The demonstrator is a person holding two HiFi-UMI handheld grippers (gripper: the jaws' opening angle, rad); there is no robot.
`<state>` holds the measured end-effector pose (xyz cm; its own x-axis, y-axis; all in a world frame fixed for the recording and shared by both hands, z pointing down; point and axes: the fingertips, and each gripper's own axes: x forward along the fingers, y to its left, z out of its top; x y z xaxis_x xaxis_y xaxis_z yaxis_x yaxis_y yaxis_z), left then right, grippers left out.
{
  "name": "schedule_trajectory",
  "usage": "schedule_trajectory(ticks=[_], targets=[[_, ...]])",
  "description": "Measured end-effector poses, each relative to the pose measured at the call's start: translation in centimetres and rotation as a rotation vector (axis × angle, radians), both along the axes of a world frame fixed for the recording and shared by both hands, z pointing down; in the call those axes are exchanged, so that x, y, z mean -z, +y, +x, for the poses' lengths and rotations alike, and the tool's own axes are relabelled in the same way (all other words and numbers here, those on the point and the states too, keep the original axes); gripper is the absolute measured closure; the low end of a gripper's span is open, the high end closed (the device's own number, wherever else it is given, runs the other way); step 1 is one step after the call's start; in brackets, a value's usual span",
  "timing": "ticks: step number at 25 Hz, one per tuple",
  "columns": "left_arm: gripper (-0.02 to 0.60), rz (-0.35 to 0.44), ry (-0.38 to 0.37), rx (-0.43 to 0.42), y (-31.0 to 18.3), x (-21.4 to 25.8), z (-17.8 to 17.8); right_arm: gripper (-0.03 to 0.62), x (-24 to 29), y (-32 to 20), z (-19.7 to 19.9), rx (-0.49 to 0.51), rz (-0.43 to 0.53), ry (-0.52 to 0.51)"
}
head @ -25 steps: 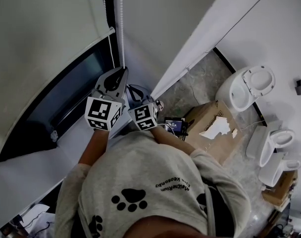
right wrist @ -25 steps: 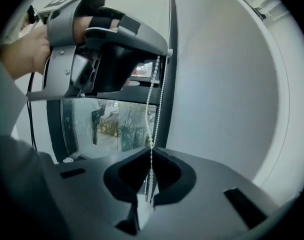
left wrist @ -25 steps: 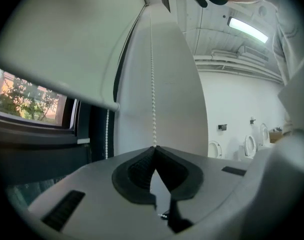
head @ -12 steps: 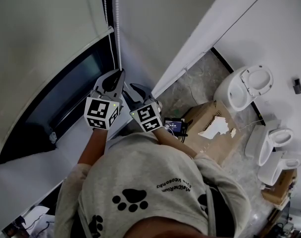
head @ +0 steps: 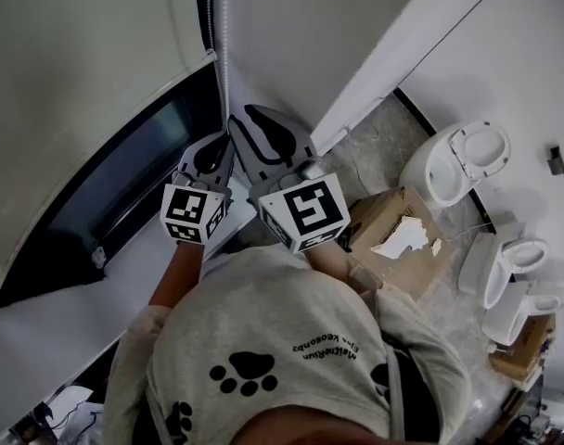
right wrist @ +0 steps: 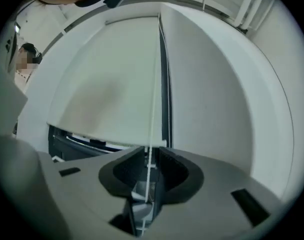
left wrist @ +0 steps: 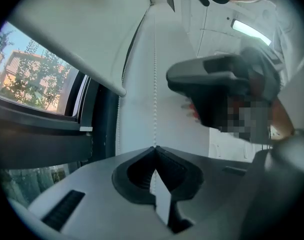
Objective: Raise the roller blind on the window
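Note:
The cream roller blind [head: 87, 72] hangs partway down the window, its bottom bar [left wrist: 72, 59] above the open glass. A white bead chain [head: 224, 35] runs down beside it along the wall. My left gripper [head: 224, 145] is shut on the bead chain [left wrist: 155, 84], which enters its jaws from above [left wrist: 154, 148]. My right gripper [head: 237, 126] is higher up on the same chain. Its jaws have just been closing and still stand apart, with the chain [right wrist: 153, 109] running between them, untouched by the pads [right wrist: 151, 153]. From the left gripper view the right gripper [left wrist: 222, 91] shows up and to the right.
The dark window frame [head: 124, 174] and white sill [head: 69, 313] lie to the left. On the floor to the right are a torn cardboard box [head: 403, 239] and white toilets [head: 458, 160]. My own torso fills the lower part of the head view.
My right gripper let go of the chain and rose from beside the left gripper to above it. The left gripper stayed put, shut on the chain.

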<state>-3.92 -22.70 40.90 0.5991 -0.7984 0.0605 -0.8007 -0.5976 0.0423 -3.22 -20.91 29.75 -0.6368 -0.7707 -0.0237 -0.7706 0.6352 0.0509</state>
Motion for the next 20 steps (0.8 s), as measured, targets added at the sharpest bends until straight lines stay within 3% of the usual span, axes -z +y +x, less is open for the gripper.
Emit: schedule_trajectory(ticks=[5,8,12,15,20], targets=[[0.574,0.002,0.000,-0.006,0.0,0.0,0.4,0.508,5.0,-2.0,-1.3,0.020,0.070,-0.021],[0.574,0.005,0.003,-0.010,0.0,0.1,0.5,0.564,6.5,-2.4,-1.7,0.021,0.100,-0.013],[0.574,0.000,0.036,-0.008,-0.1,0.2,0.3,0.583,6.6,-2.4,-2.1,0.022,0.122,-0.007],[0.574,0.031,0.005,0.006,0.0,0.0,0.2,0.585,6.3,-2.4,-2.1,0.013,0.131,0.001],[0.574,-0.038,0.014,0.019,-0.1,-3.3,-0.2,0.585,3.0,-2.9,-2.2,0.004,0.077,0.038]])
